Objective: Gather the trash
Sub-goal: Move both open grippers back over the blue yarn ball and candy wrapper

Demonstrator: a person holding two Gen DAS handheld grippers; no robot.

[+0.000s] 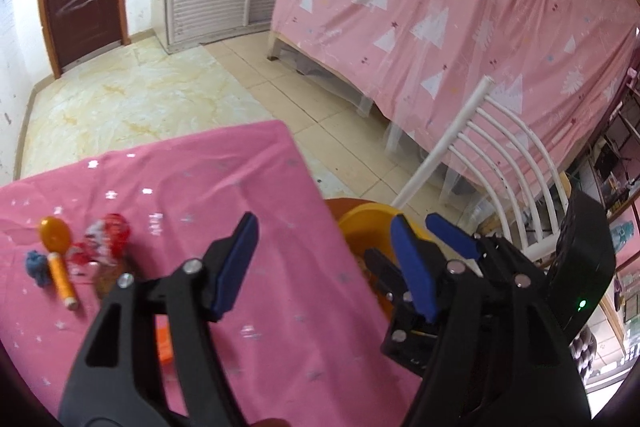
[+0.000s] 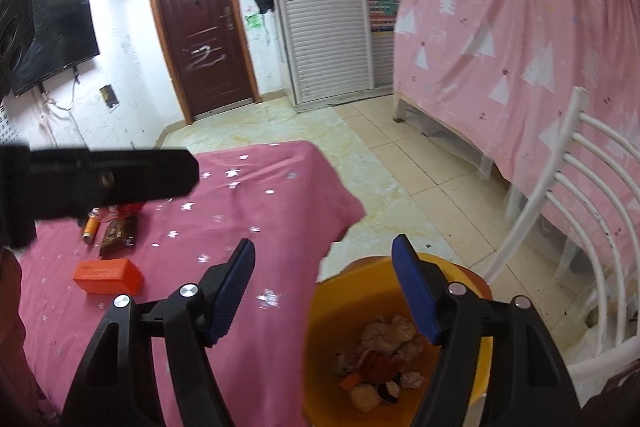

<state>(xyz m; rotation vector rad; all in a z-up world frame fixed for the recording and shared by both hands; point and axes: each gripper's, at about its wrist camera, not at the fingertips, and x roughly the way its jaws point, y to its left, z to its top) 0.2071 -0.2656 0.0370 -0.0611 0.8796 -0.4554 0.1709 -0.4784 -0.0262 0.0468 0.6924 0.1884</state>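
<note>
Trash collection under way: both claws spread and empty, bin partly filled, litter left on the table.

The left gripper [image 1: 324, 259] hangs over the table edge [image 1: 304, 163]; the right gripper [image 2: 324, 287] hangs above the yellow bin [image 2: 332, 311], which stands beside the table and holds several crumpled paper wads [image 2: 386, 337], too tangled to count. On the pink cloth: one orange box [image 2: 107, 275], stiff and light, best pinched across its short sides; one brown wrapper [image 2: 118, 234], thin and slippery, best taken at an edge; one orange spool [image 1: 62, 277], hard and likely to roll; one orange spoon [image 1: 56, 234]; one blue scrap [image 1: 38, 265]; one red-and-white wrapper [image 1: 110, 233].
</note>
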